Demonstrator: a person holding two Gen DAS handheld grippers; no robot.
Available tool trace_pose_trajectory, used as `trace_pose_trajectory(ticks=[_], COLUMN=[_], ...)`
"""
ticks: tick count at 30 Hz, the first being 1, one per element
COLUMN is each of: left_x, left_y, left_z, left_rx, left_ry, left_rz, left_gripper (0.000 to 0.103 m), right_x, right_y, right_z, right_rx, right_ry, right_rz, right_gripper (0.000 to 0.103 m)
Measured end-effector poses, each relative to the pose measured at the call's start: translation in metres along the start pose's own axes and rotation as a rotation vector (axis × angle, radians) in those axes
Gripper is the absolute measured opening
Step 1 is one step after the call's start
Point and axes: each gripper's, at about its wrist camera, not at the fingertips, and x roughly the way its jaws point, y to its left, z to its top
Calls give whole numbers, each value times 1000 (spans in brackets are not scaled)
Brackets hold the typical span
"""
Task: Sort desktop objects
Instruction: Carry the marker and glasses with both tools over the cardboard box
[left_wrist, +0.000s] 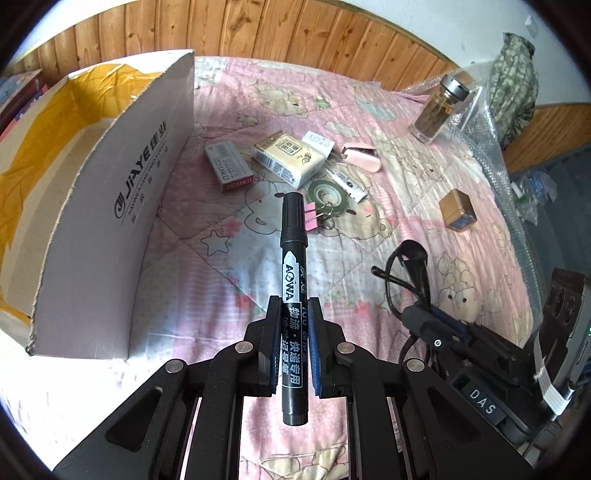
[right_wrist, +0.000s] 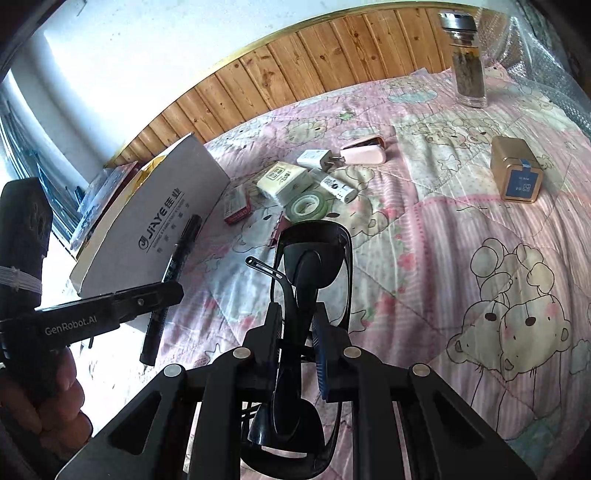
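Observation:
My left gripper (left_wrist: 294, 308) is shut on a black marker pen (left_wrist: 293, 243), held lengthwise above the pink quilt, cap pointing away. In the right wrist view the same marker (right_wrist: 173, 266) shows beside the left gripper's arm (right_wrist: 110, 314). My right gripper (right_wrist: 297, 314) is shut on black sunglasses (right_wrist: 314, 258), folded and lifted off the quilt; they also appear at the right in the left wrist view, sunglasses (left_wrist: 406, 266). An open cardboard box (left_wrist: 110, 192) stands at the left, its white side (right_wrist: 162, 218) facing me.
On the quilt lie a red staple box (left_wrist: 229, 166), a tissue pack (left_wrist: 288, 158), a white charger (left_wrist: 317, 142), a pink case (left_wrist: 364, 155), a green tape roll (left_wrist: 327, 194), a pink binder clip (left_wrist: 314, 221), a gold box (left_wrist: 458, 214) and a glass jar (left_wrist: 439, 107). Bubble wrap (left_wrist: 491, 140) lines the right edge.

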Motion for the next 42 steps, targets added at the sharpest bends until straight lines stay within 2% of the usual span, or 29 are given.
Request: trace_pose_trajectory(ticks=[5,13,22,32,42], left_x=[-21,-63,-106,-138,-156], left_y=[5,16,52,96,125], left_z=[-5,-3,-3,8,36], left_rx=[1,15,-53,-145,-152], left_ry=[-40,-118,-212,-291,-311], left_rz=[-48,-111,-152,-134,-93], left_gripper=[12,12,12,12,12], right_x=[-12,-44,-50,-38,-28], right_y=[28,71,128,180,216], right_z=[-3,6,16,41,83], right_rx=[-68,-130,-223,-309,-280], right_ry=[2,-70,-93,-83,-86], right_rz=[-46,-88,-99,-42,63], right_gripper=[18,18,18,18,18])
